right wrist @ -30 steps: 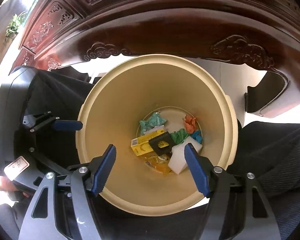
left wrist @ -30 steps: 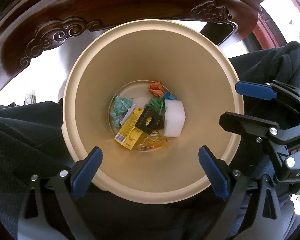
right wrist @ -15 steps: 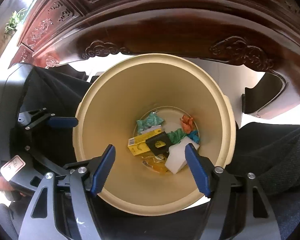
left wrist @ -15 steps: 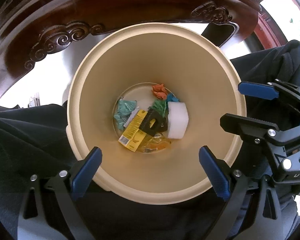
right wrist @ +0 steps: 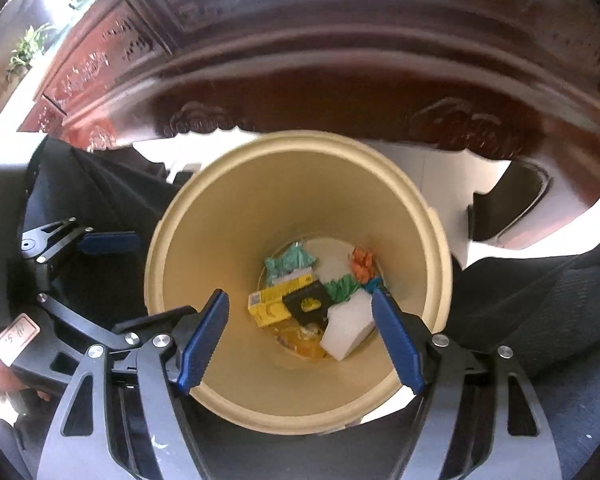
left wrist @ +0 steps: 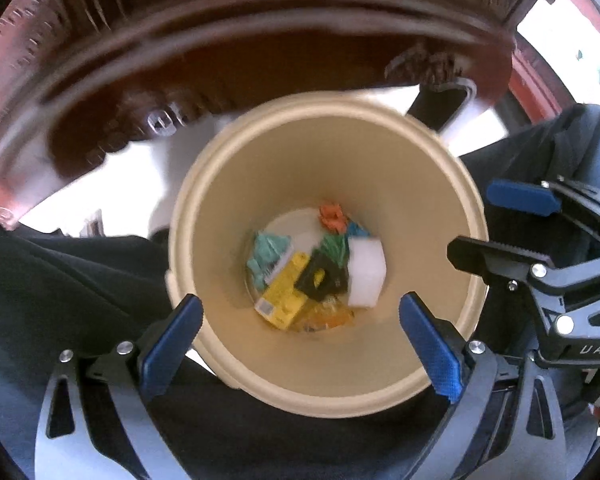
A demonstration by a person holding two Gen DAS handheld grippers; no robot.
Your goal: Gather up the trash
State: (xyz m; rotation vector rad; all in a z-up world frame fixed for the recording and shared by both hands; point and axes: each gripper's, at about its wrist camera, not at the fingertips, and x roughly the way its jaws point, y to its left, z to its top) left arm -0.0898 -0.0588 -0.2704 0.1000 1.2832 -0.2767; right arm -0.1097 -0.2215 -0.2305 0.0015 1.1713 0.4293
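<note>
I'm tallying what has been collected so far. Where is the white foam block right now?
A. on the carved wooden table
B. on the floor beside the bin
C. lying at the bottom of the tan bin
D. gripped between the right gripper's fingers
C: the white foam block lies at the bottom of the tan bin among the other scraps, and both grippers above are empty.

The beige bin (left wrist: 236, 208) is looked into steeply from above by both wrist views, framed between each gripper's own 2 fingers. The bin's bottom is shared by the 2 views. In each view the other gripper is caught at the side.
</note>
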